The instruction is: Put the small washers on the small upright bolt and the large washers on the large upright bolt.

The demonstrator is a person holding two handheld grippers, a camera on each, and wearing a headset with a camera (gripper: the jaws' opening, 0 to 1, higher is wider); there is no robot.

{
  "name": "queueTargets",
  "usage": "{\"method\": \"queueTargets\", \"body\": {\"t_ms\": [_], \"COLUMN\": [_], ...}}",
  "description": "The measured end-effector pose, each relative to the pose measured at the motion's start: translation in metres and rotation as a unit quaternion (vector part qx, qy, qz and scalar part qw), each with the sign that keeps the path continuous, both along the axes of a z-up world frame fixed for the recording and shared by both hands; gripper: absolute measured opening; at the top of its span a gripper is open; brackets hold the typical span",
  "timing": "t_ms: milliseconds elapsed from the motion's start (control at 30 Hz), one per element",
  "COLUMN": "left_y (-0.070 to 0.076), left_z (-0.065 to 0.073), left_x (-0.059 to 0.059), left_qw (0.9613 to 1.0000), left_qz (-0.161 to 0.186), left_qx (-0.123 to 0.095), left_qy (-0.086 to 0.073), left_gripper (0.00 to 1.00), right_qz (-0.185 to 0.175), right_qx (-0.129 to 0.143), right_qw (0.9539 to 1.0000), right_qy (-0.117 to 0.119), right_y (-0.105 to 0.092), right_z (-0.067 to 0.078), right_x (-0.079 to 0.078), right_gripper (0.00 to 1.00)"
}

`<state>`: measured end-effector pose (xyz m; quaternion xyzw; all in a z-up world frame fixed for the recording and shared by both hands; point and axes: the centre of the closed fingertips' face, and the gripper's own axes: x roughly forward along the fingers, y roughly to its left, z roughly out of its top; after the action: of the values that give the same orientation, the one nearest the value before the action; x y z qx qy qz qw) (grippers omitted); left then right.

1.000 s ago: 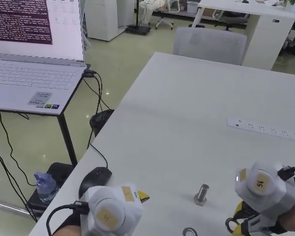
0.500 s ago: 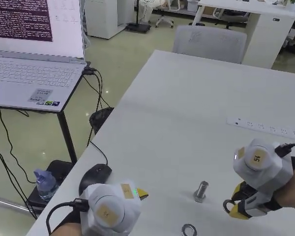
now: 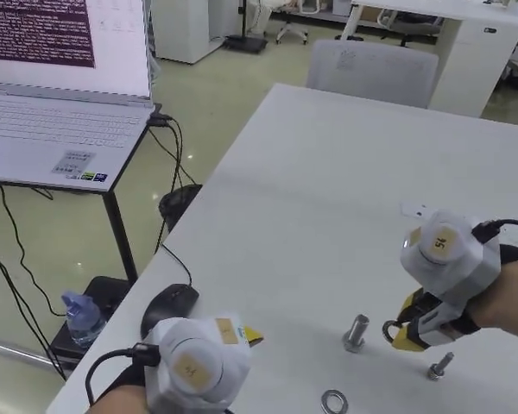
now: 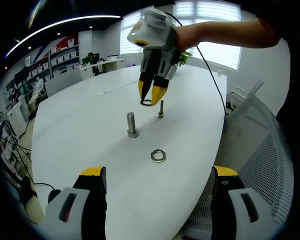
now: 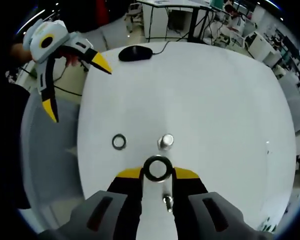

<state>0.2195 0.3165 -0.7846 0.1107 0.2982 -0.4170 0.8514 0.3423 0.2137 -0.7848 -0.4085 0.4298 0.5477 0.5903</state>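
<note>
The right gripper (image 5: 157, 175) is clamped on a washer (image 5: 146, 169) just beside the large bolt (image 5: 165, 141). The left gripper (image 4: 158, 174), jaws apart, faces that bolt.

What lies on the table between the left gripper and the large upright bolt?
A loose washer lies flat on the table between the left gripper and the large bolt; the left gripper view shows it.

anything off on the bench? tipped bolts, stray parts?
Nothing stands out. The large bolt and small bolt stand upright, a loose washer lies flat near them, and the right gripper holds a second washer by the large bolt. The left gripper is open.
</note>
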Motion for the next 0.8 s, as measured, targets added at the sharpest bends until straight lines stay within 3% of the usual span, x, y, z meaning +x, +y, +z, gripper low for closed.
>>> {"method": "queueTargets", "body": {"t_ms": [433,800], "left_y": [0.004,0.007], "left_z": [-0.003,-0.004], "left_x": [0.001,0.003], "left_qw": [1.0,1.0], "left_qz": [-0.001,0.0], "left_qx": [-0.001,-0.005], "left_qy": [0.003,0.005], "left_gripper": [0.86,0.86], "right_qz": [0.001,0.005], "right_qx": [0.006,-0.002], "right_qw": [1.0,1.0], "right_qy": [0.003,0.002], "right_y": [0.026,0.034], "right_z": [-0.007,-0.016], "right_x": [0.01,0.015], "right_gripper": [0.22,0.22]}}
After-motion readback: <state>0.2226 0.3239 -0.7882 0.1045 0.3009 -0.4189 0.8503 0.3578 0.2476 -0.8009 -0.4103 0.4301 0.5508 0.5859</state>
